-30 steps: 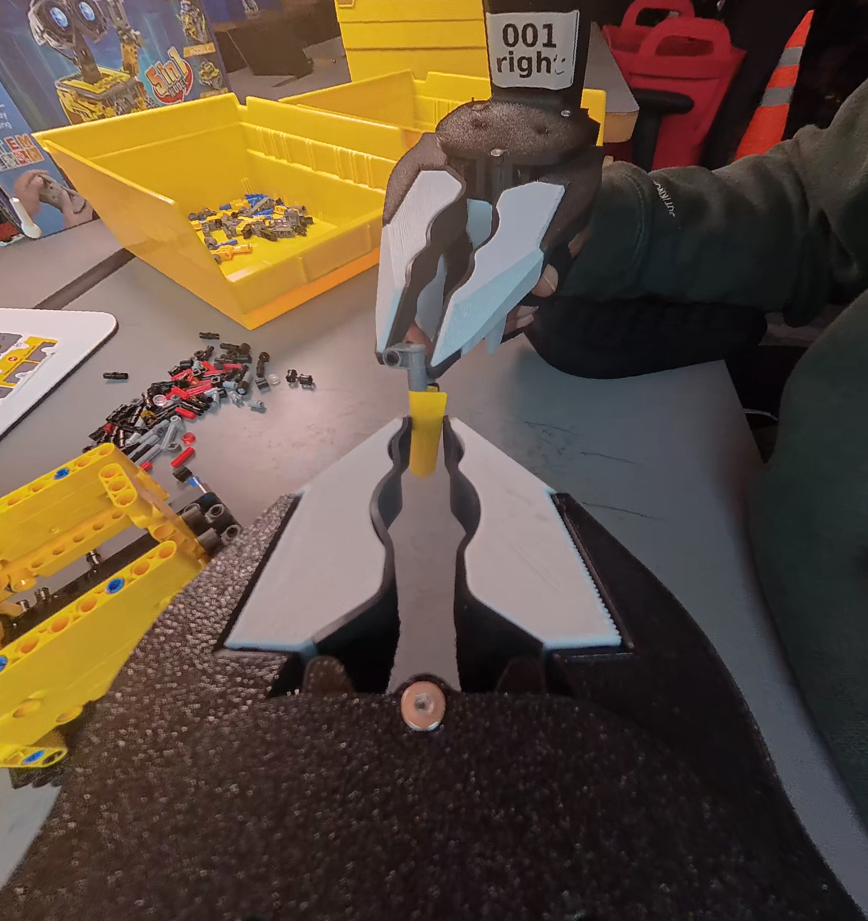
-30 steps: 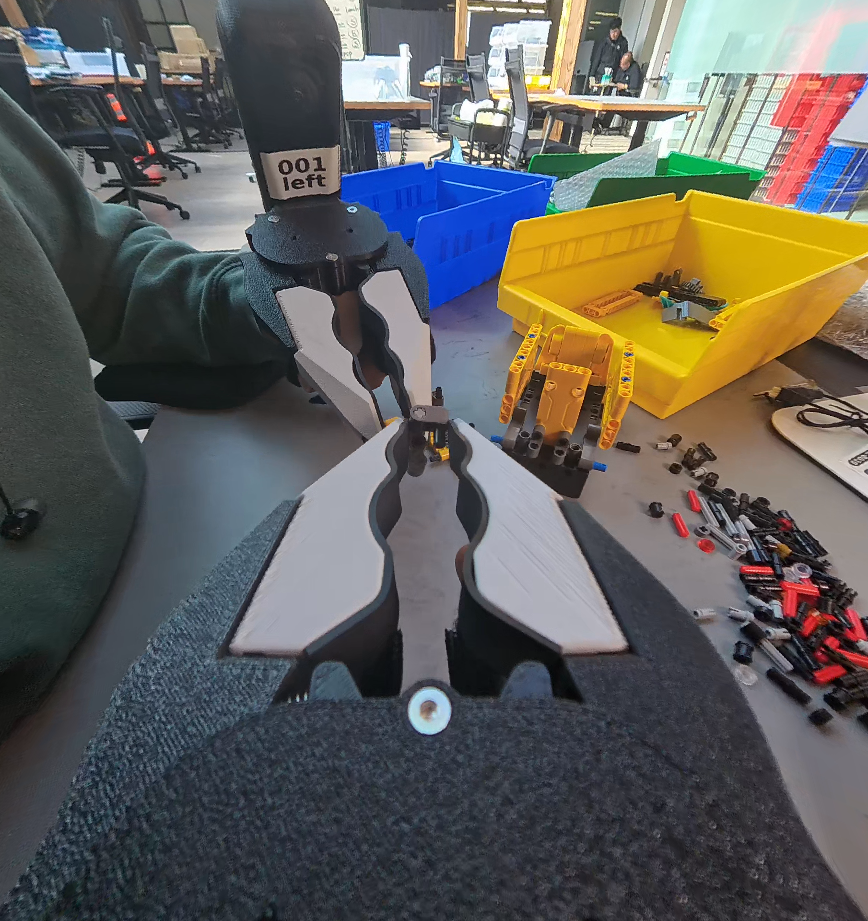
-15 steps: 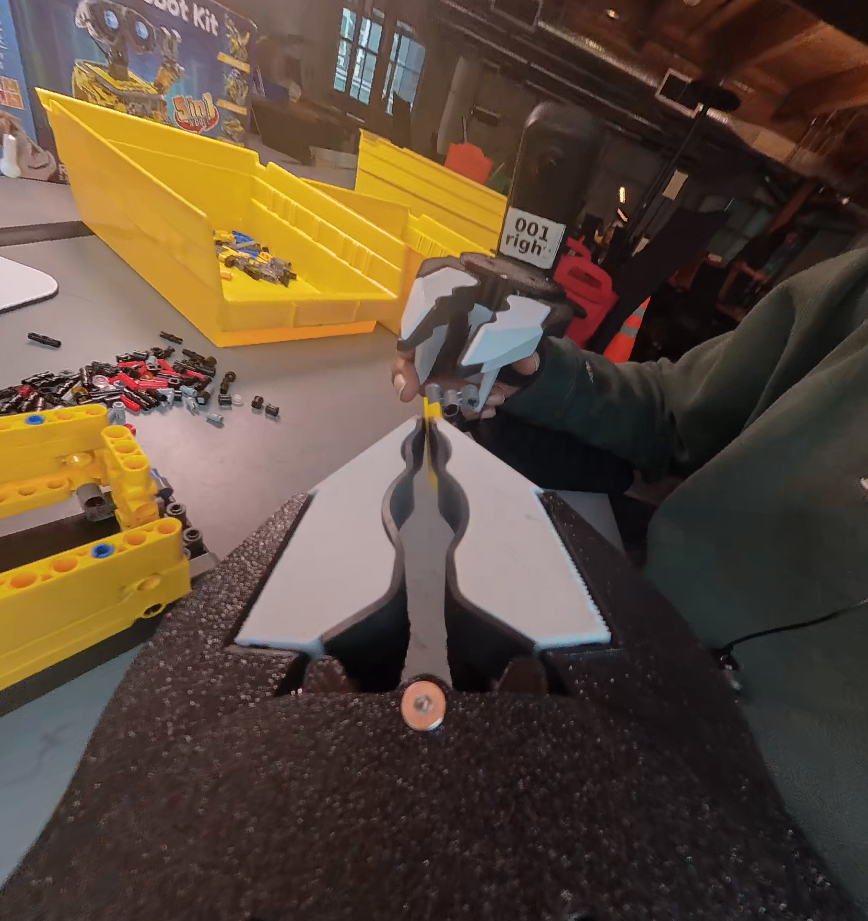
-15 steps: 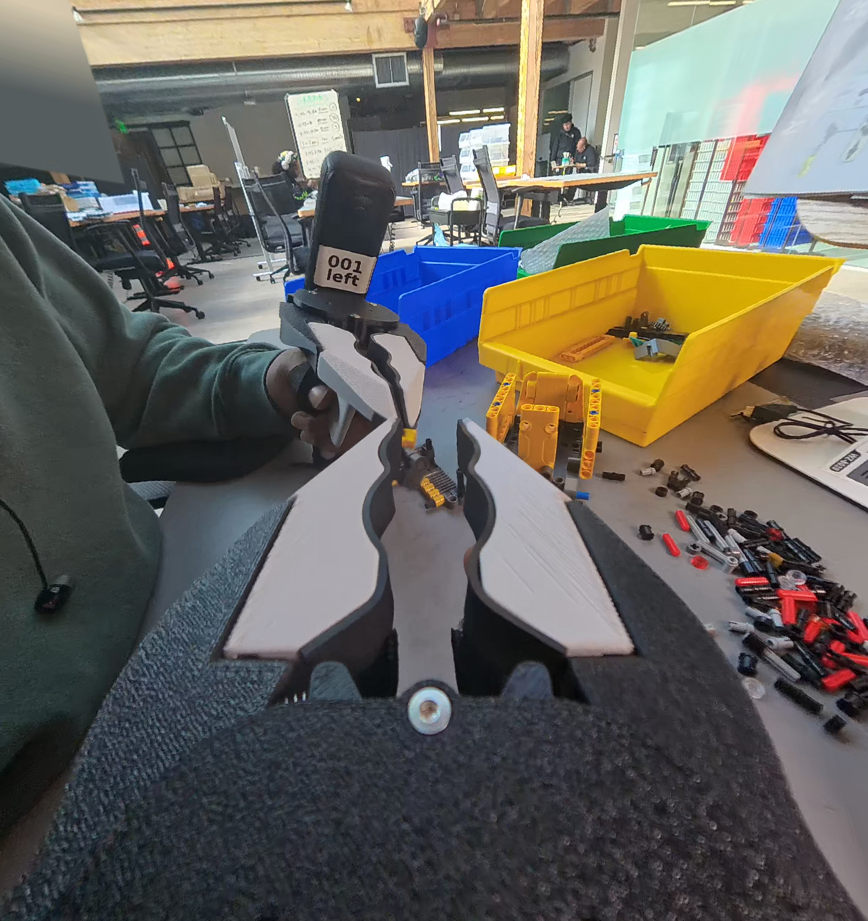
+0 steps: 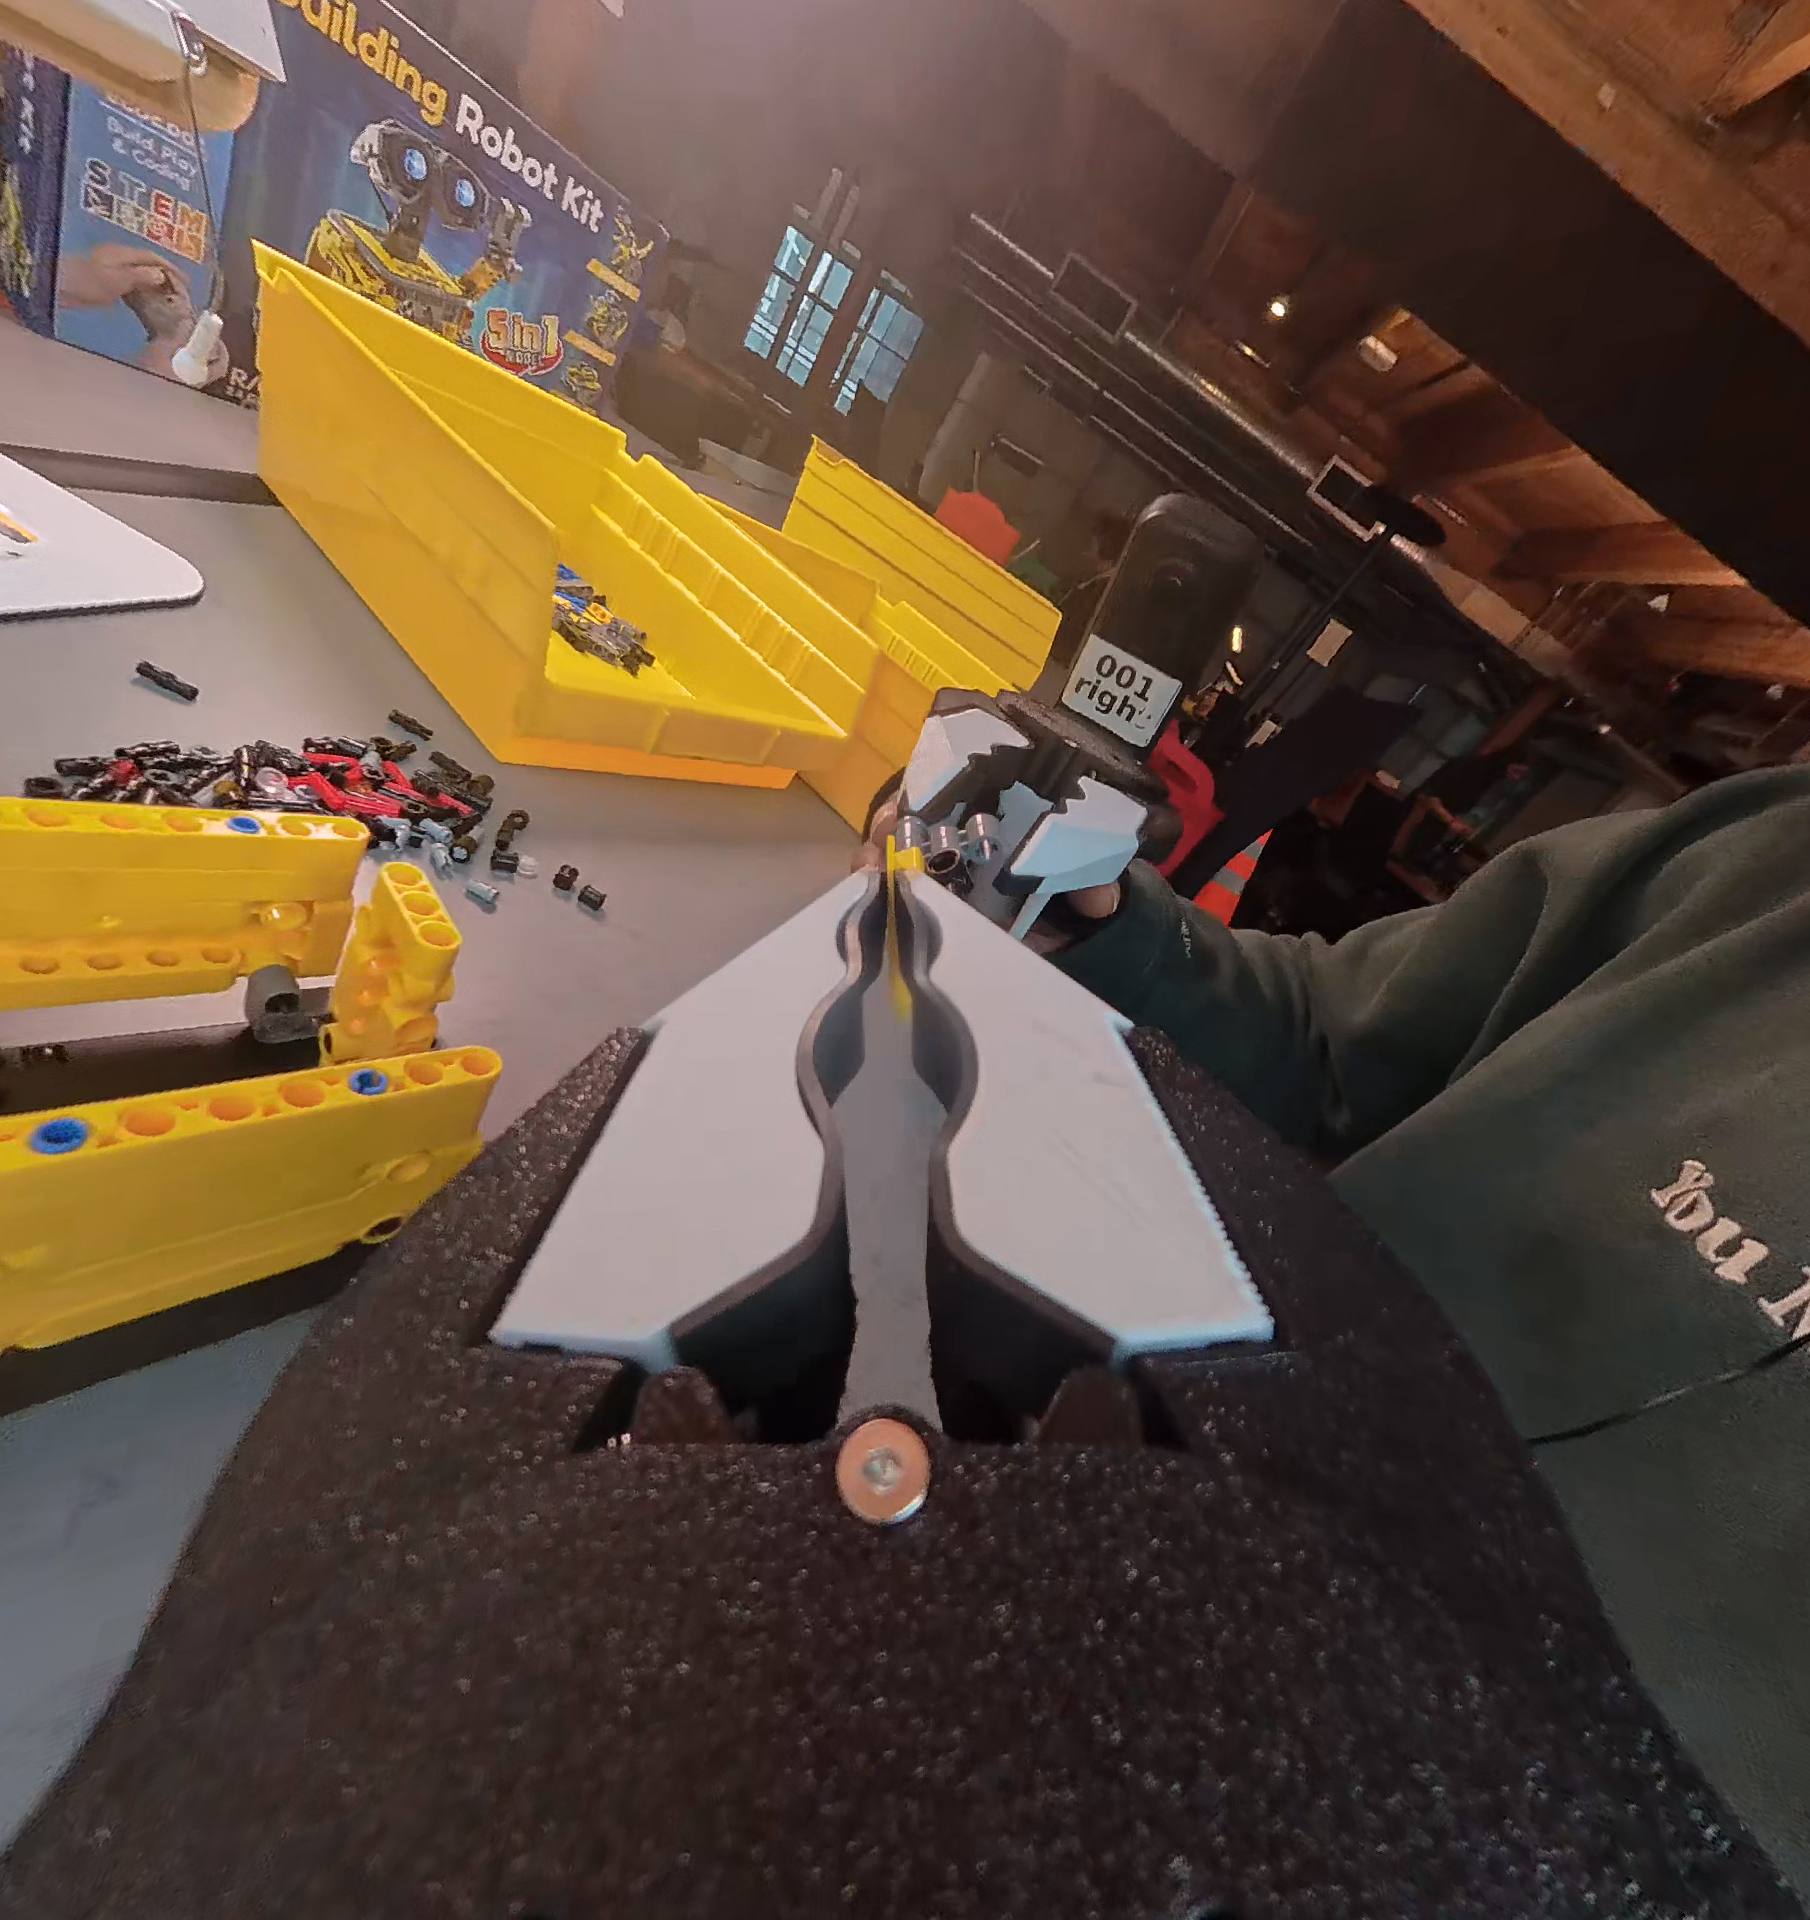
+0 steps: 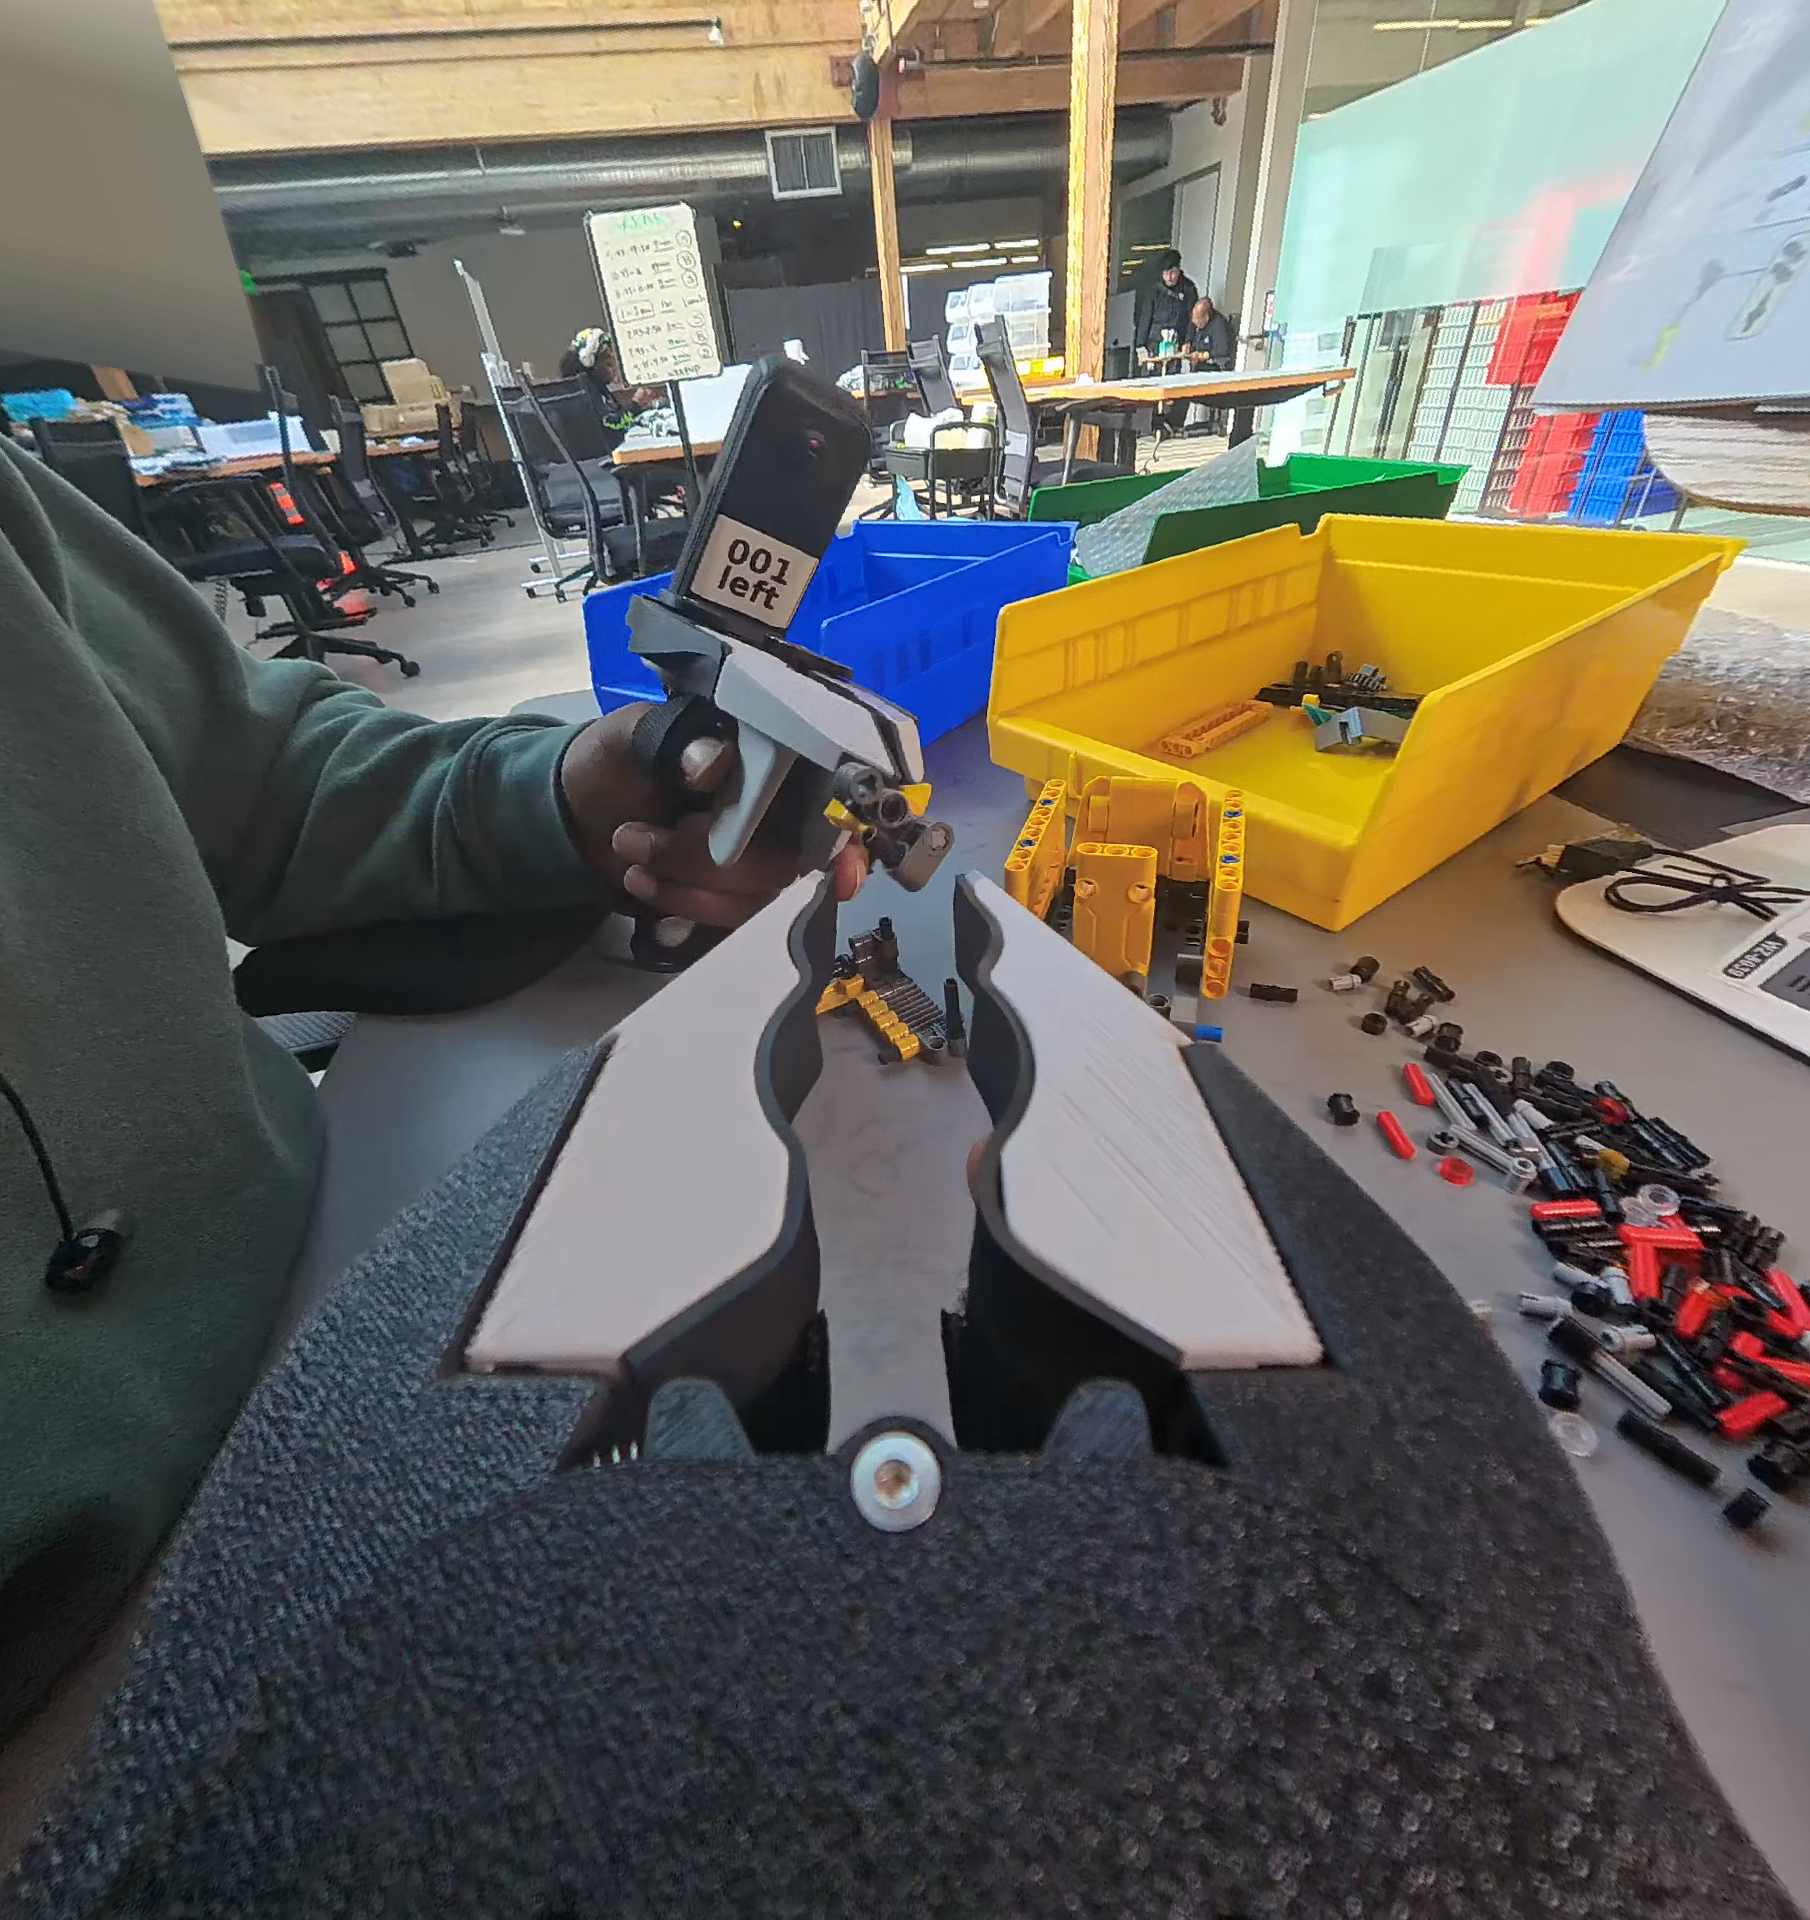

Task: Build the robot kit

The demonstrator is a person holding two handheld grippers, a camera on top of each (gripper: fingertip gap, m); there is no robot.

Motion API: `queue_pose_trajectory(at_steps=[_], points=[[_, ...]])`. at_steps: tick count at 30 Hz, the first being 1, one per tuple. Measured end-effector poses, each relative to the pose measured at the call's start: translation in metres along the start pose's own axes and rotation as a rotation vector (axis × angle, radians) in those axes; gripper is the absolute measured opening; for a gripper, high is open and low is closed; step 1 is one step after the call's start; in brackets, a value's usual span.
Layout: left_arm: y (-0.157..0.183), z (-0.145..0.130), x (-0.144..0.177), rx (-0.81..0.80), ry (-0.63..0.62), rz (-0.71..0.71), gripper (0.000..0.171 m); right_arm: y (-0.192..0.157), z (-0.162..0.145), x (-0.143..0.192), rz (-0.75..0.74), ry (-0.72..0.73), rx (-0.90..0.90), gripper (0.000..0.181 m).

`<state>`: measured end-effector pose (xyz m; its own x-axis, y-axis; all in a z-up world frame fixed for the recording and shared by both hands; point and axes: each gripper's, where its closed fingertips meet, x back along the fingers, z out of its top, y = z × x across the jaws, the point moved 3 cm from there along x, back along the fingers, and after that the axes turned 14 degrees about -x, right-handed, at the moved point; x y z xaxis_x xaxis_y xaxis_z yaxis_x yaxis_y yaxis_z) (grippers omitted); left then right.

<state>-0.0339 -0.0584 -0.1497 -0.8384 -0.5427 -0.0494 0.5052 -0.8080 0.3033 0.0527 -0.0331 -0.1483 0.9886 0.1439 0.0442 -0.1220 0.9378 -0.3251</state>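
My left gripper (image 5: 890, 878) is shut on a small piece made of a thin yellow part (image 5: 896, 925) with grey and black connectors (image 6: 885, 821) at its end. It holds the piece in the air above the grey table. My right gripper (image 6: 896, 894) is open and empty, its tips just below and in front of that piece, not touching it. Its fingers (image 5: 1077, 842) show in the left wrist view just beyond the grey connector ends (image 5: 942, 836). A small black-and-yellow sub-assembly (image 6: 890, 1003) lies on the table between the right fingers.
A yellow beam model (image 6: 1129, 883) stands beside a yellow bin (image 6: 1348, 831) of parts; it also shows in the left wrist view (image 5: 153, 987). A pile of small red, black and grey pins (image 6: 1659, 1247) lies at right. A blue bin (image 6: 880, 592) and an instruction sheet (image 6: 1763, 956) lie farther off. One gripper's finger ends stand about 4 cm off the other's.
My right gripper has opened, let go of the grey connector and drawn back. My left gripper has tilted upward, still holding the piece.
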Motion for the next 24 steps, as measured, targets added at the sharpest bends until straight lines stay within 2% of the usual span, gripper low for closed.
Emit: queue_pose_trajectory(at_steps=[4,9,12,18,22,24], points=[[-0.003,0.001,0.001,0.167,0.065,-0.054,0.0,-0.002,-0.002,-0.004,-0.01,-0.006,0.043,0.021],[-0.002,0.0,-0.001,0.462,0.155,-0.205,0.0,-0.005,0.002,-0.009,-0.06,0.018,0.162,0.025],[0.001,-0.002,-0.005,0.569,0.183,-0.271,0.0,-0.007,0.002,-0.01,-0.056,0.019,0.19,0.025],[0.009,-0.006,-0.012,0.587,0.176,-0.305,0.0,-0.013,0.009,-0.009,-0.008,0.057,0.139,0.014],[0.016,-0.006,-0.014,0.459,0.123,-0.282,0.001,-0.015,0.009,-0.006,0.053,0.049,0.095,0.013],[0.026,-0.004,-0.014,0.398,0.086,-0.323,0.004,-0.02,0.01,-0.001,0.124,0.044,0.071,0.013]])
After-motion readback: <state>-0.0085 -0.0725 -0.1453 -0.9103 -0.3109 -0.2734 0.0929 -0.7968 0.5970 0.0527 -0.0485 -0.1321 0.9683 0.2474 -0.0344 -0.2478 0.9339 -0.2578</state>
